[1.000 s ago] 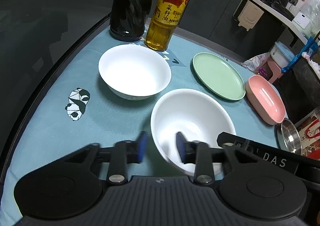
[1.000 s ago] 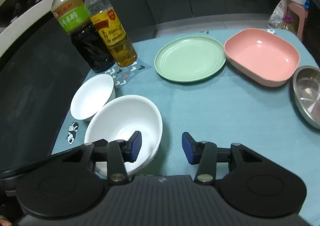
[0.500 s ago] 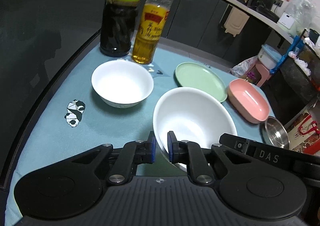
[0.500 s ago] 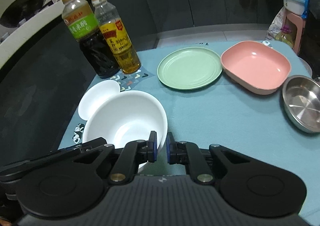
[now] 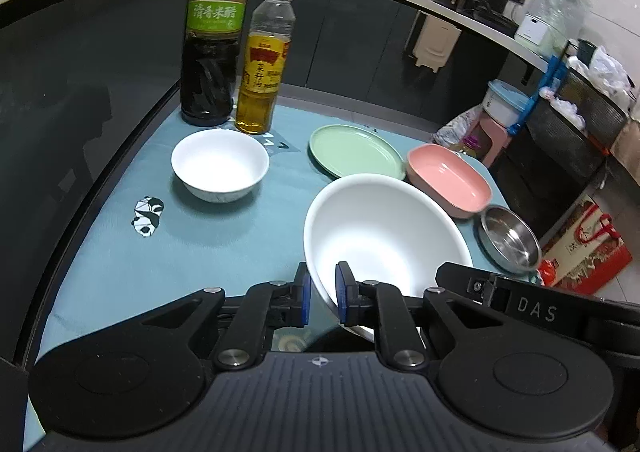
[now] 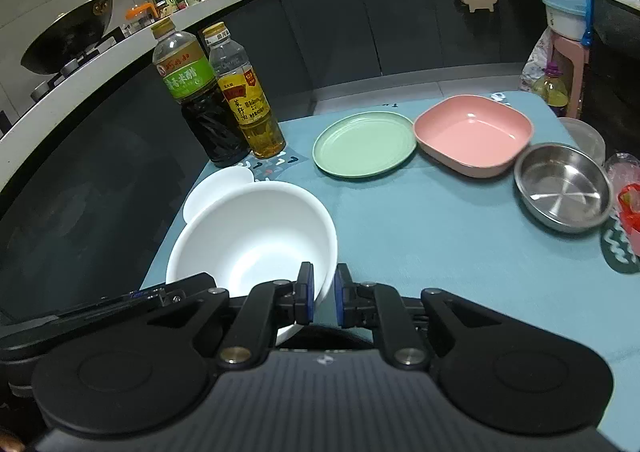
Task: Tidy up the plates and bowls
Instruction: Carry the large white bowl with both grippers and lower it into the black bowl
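Gripped big bowl (image 5: 384,228) by opposite rims with both tongs (image 5: 322,292) (image 6: 322,294); small bowl (image 5: 220,164) toward bench's far-left corner, nearer left tongs.

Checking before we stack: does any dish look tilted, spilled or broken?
Only the big white bowl is askew: both tools, left and right, pinch its rim, and it sits tilted. No spill or damage shows on the other dishes.
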The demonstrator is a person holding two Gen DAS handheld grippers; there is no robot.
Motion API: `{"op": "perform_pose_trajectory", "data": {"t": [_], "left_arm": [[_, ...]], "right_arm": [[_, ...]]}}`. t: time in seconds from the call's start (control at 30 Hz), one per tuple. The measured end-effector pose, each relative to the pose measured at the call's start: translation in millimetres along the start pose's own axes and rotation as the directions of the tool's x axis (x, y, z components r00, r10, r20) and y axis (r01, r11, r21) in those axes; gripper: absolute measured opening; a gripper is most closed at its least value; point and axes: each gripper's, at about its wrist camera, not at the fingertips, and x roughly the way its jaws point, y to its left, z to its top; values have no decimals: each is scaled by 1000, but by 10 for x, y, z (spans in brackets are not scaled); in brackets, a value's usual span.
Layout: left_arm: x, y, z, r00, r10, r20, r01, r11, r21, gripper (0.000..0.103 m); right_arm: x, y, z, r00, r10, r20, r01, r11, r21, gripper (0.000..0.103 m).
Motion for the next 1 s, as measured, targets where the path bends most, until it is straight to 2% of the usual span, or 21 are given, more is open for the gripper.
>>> {"op": "perform_pose_trajectory", "data": {"t": [0.47,0.8,1.0], "left_arm": [[-336,-115,-323,999,-20,-29,21,999,48,13],[-328,-170,-556,997,-10,-82,17,996,88,15],[-230,-202,-702,990,1,-141,15,993,117,16]], "right_arm": [[-377,-1,-347,1000,-10,17,10,1000,4,8],[-425,-40,-579,1000,-28,-9,29,999,16,9],[-373,-91,-727,998,-49,-41,51,998,33,11]]}}
